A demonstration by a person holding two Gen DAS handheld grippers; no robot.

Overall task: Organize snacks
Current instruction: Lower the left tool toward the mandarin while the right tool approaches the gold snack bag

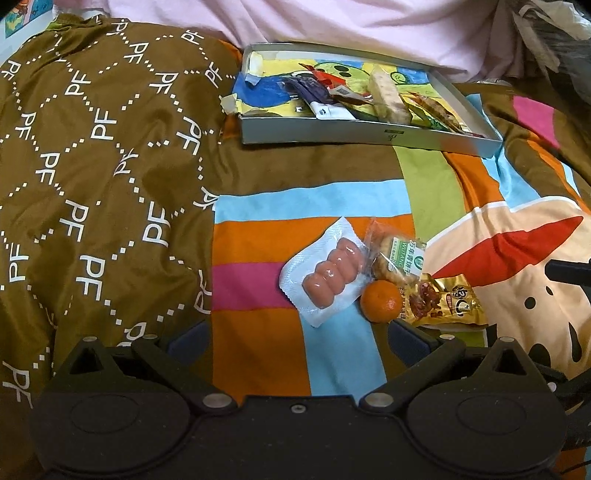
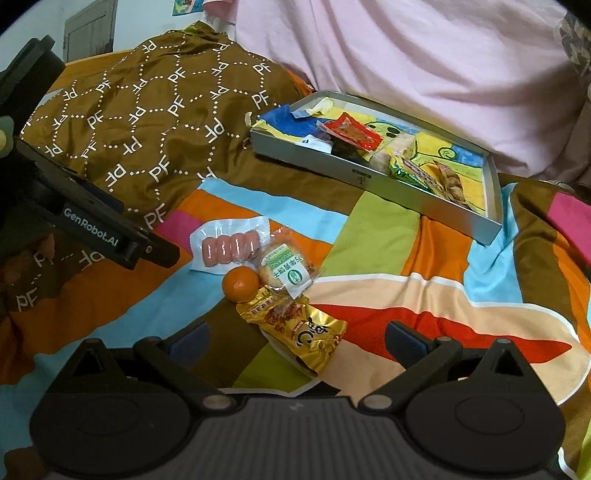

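Brown fabric with white "PF" lettering and dotted diamonds [image 1: 99, 155], rumpled, filling left half of left wrist frame. Patchwork bedspread in orange, blue, pink, green blocks [image 1: 258, 236] across centre and right. Pale pink bedding [image 1: 351, 26] along top edge. Grey door [image 2: 90, 31] at upper left, right wrist view.

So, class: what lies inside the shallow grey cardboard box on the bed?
The shallow grey cardboard box holds a colourful drawing with several snack packets piled on it, including a red packet. The piled packets hide the drawing's middle.
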